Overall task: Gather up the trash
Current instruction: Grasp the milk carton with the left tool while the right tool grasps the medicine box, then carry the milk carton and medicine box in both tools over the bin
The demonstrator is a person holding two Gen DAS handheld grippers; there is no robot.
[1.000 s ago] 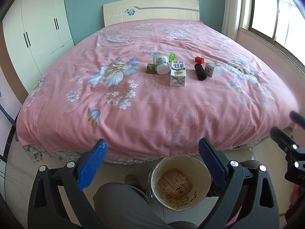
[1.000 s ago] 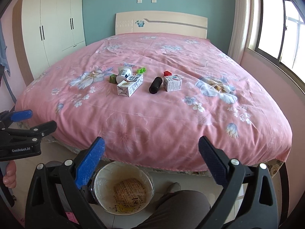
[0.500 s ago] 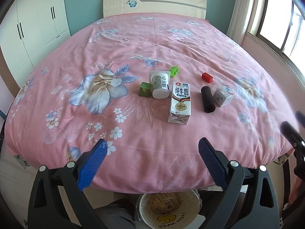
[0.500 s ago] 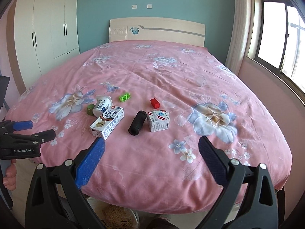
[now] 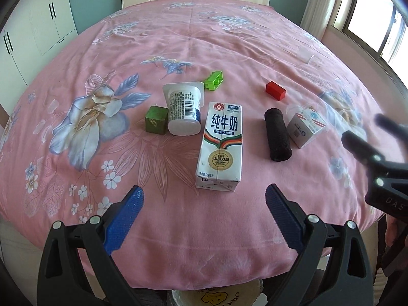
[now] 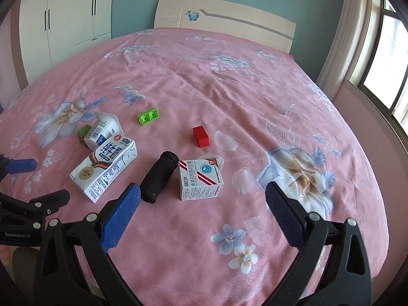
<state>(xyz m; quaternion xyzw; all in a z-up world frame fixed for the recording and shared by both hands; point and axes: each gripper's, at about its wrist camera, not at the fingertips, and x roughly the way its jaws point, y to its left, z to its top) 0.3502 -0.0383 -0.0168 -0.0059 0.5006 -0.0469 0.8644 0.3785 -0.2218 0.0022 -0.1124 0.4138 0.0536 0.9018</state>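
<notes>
Now, left gripper (image 5: 202, 202): jaws wide, empty, over the bed's (image 5: 229, 38) near edge, facing the milk carton (image 5: 221, 148).
Right gripper (image 6: 202, 199): jaws wide, empty, facing the small box (image 6: 200, 179).
Trash: carton, yogurt cup (image 5: 183, 108), box and black roll (image 5: 277, 134) lying on the bedspread.
Bin (image 5: 216, 297): below the bed edge.

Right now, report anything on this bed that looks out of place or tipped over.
The milk carton and yogurt cup lie on their sides on the pink bedspread, with no spill visible.
</notes>
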